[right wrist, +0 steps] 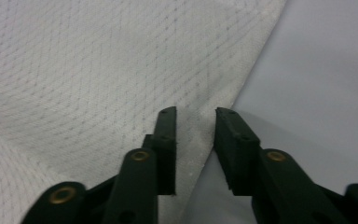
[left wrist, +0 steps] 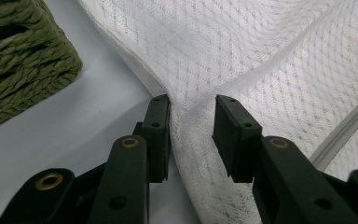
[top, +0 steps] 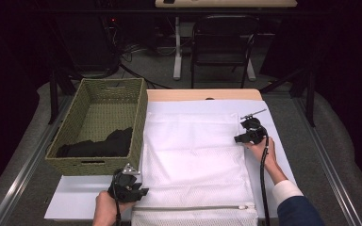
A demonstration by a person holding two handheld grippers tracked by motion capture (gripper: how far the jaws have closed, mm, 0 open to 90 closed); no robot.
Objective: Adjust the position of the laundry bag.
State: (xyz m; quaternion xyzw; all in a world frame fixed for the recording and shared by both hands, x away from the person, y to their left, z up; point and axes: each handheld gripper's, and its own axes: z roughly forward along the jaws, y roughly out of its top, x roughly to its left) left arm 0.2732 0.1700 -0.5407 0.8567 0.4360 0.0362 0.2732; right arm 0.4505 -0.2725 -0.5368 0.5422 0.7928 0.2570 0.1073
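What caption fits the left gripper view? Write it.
Left gripper straddling a raised fold of white mesh laundry bag beside green woven basket.

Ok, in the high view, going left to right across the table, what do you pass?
Woven basket with dark clothing inside → left gripper → white mesh bag → right gripper.

1. A black folding chair [top: 222, 44] stands at upper centre on grey carpet [top: 160, 66].
2. Black cables [top: 122, 52] trail at upper left.
3. A pale desk [top: 226, 3] crosses the top edge.
4. The surroundings are dark.
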